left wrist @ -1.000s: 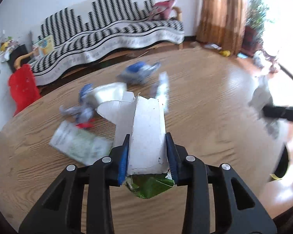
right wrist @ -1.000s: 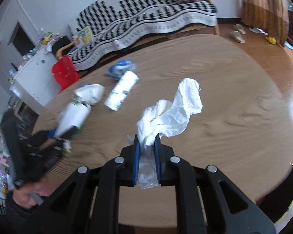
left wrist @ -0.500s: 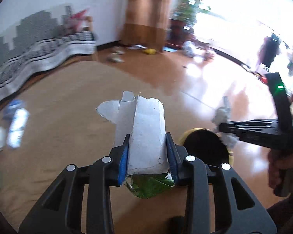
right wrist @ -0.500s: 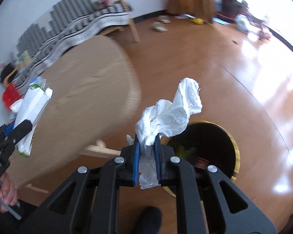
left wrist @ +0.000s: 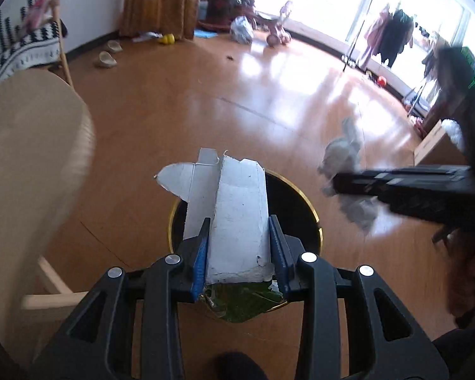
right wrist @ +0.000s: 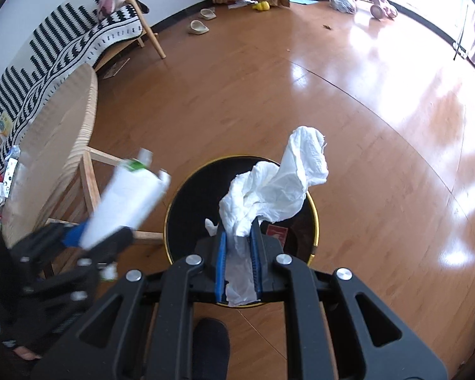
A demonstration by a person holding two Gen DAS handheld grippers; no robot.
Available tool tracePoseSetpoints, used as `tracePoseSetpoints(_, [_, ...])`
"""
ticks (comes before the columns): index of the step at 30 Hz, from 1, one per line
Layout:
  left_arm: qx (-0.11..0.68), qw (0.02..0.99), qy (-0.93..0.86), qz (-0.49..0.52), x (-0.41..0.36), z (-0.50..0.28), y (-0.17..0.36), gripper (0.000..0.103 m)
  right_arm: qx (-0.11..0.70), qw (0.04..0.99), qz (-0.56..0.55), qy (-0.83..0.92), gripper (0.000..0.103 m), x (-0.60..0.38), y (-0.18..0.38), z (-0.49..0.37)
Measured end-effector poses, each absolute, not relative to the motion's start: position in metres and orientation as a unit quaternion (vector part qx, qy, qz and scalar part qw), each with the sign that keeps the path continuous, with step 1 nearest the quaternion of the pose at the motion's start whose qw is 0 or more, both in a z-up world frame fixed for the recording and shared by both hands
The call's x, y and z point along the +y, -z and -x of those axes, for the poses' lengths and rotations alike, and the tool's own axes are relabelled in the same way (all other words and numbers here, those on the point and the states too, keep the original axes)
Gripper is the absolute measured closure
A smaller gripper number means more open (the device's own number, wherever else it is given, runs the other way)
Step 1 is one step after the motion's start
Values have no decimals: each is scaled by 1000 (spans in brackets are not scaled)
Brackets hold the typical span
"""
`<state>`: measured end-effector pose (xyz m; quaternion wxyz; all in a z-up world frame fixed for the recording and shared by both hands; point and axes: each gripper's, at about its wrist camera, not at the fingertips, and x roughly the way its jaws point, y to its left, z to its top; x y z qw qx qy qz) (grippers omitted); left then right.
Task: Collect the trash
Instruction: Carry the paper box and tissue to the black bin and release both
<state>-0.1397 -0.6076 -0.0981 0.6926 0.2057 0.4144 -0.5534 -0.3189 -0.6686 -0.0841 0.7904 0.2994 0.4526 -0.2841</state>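
Beneath both tools, where half a second earlier the black bin (right wrist: 186, 209) had sat only partly under the right one, its gold rim now ringed the held trash in both views. A second before that, both grippers had been over the round wooden table (right wrist: 47, 133); now it lay off to the left of each, its pale legs showing, with leftover litter on its far edge. The glossy wood floor (right wrist: 364, 126) spread ahead toward bright windows, and a striped sofa (right wrist: 63, 44) stood far left.

The left gripper (left wrist: 239, 247) was as before clamped on a torn white carton (left wrist: 240, 221), green print at its near end, directly above the bin's mouth (left wrist: 288, 202). The right gripper (right wrist: 239, 247) likewise kept its blue pads (right wrist: 221, 259) pinched on a crumpled white tissue (right wrist: 278, 190), which stood up over the bin. In the left view, the right tool crossed in blurred from the right side.
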Motion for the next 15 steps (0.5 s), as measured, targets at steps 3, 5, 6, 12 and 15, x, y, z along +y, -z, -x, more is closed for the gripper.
tracePoseSetpoints(3, [427,685,549,-216,-621,140,122,69,453,788,-305,284,89,-672,87,323])
tracePoseSetpoints(5, [433,680,549,-222,-629,140,134,69,454,787,-307,283,89,-674,88,323])
tracePoseSetpoints(6, [434,678,549,-224,-631,141,136,69,454,787,-307,283,89,-673,88,322])
tracePoseSetpoints(12, [432,663,567,-227,-643,143,137,66,453,786,-312,283,89,-677,89,315])
tracePoseSetpoints(15, [427,664,568,-231,-641,150,134,36,451,786,-315,282,89,-679,89,316])
